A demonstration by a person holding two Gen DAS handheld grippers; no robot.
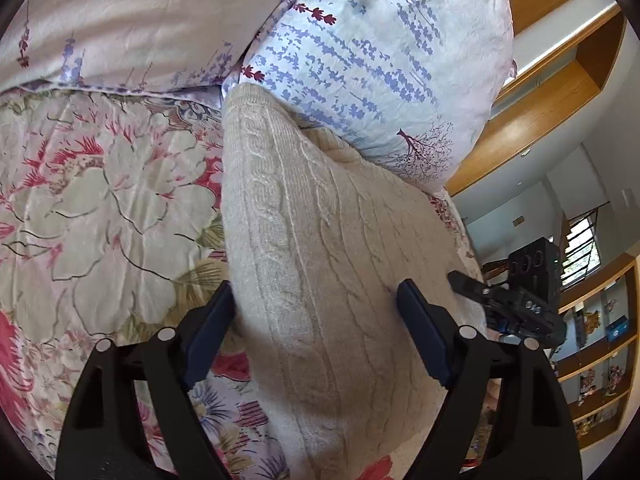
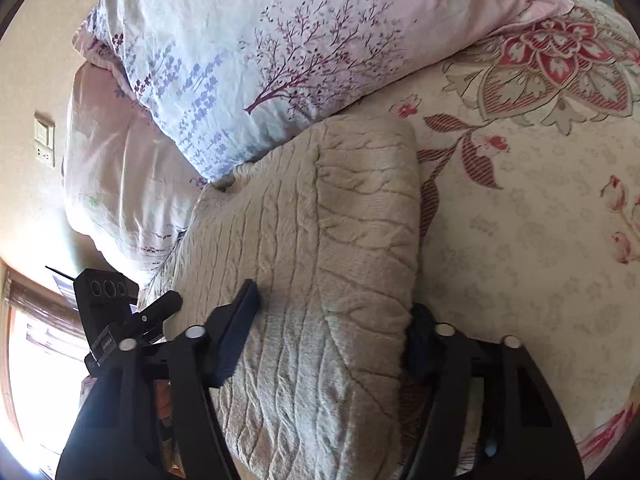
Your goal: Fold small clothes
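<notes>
Sweater folded on bed against pillow. I see left tongs, right tongs apart, straddling knit; closing skewed risks undoing fold.

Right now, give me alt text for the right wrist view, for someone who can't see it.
A folded cream cable-knit sweater lies on a floral bedspread, with the right gripper straddling its near end, jaws apart. Beyond it a lavender-print pillow leans over the sweater's far edge, and the left gripper shows at lower left.
</notes>
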